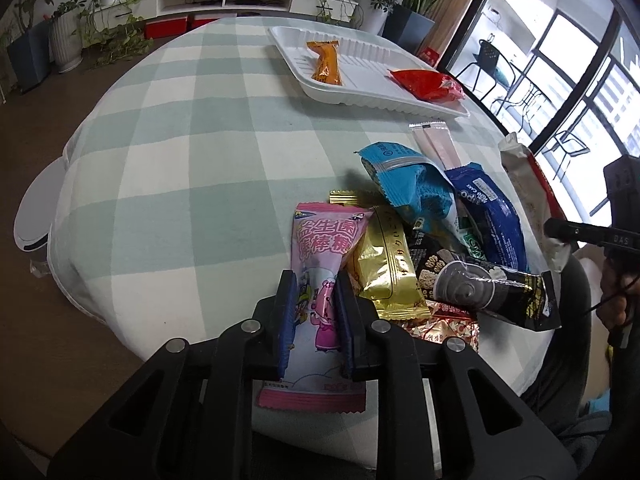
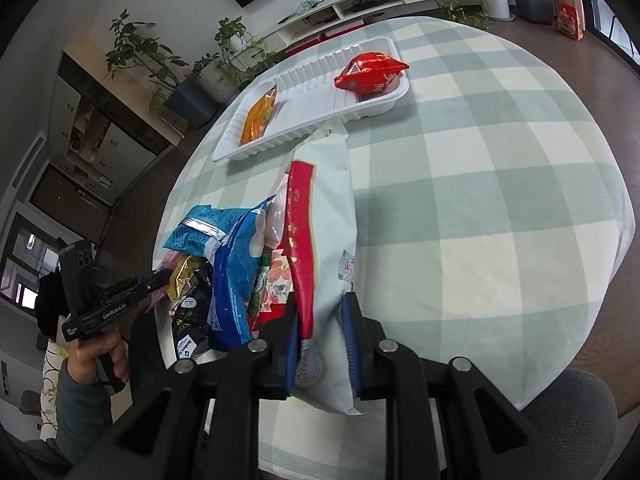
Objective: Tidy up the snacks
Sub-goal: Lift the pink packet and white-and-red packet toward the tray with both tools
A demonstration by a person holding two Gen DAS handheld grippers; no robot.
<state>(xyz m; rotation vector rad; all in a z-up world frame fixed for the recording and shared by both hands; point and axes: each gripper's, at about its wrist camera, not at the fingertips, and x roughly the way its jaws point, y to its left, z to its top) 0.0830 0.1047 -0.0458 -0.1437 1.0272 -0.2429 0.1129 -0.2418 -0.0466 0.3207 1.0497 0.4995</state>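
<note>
My left gripper (image 1: 316, 284) is shut on a pink candy packet (image 1: 320, 256) at the near left of a snack pile. Beside it lie a gold packet (image 1: 384, 268), a light-blue packet (image 1: 412, 184), a dark-blue packet (image 1: 488, 208) and a black packet (image 1: 492, 288). My right gripper (image 2: 322, 306) is shut on a white bag with a red stripe (image 2: 324, 240), which is tilted up from the pile's right side. The same bag (image 1: 528, 188) appears at the pile's right edge in the left wrist view. A white tray (image 1: 372, 84) at the far side holds an orange packet (image 1: 327, 63) and a red packet (image 1: 428, 85).
The round table (image 1: 192, 152) has a green-and-white checked cloth, and its edge drops off on all sides. A pale stick sachet (image 1: 436, 142) lies between pile and tray. A hand (image 2: 96, 356) holds the other gripper at the left. Potted plants (image 1: 112, 8) and a low shelf stand behind.
</note>
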